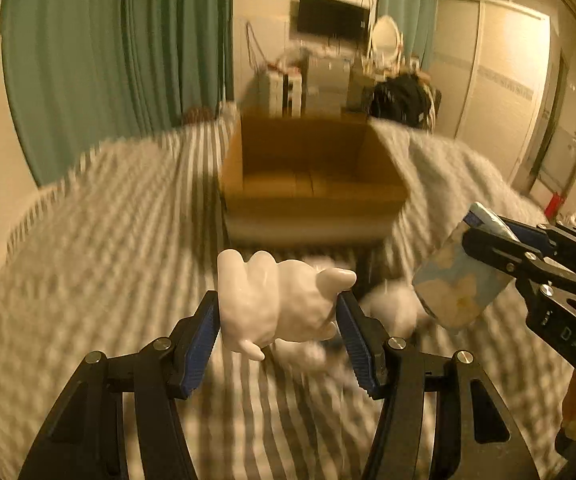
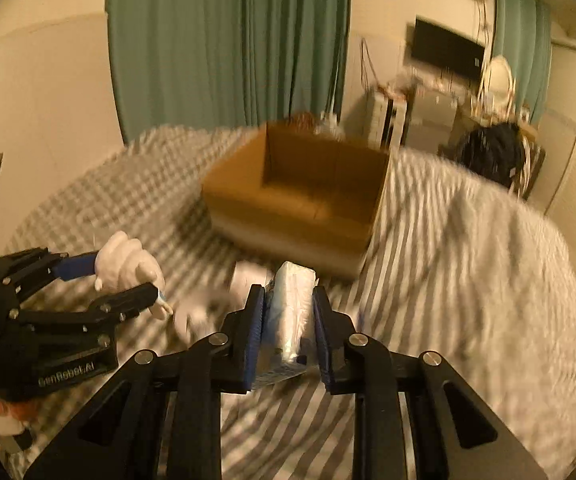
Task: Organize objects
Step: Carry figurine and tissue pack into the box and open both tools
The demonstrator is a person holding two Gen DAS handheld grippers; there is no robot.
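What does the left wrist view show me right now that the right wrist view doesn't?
Only the left wrist view shows the flat printed face of the tissue pack, blue with pale blotches, and a red thing at the far right edge. Only the right wrist view shows the pack edge-on between the right gripper pads. Both show the left gripper shut on the white figurine, the open cardboard box ahead on the striped bedspread, the green curtains and the wall TV.
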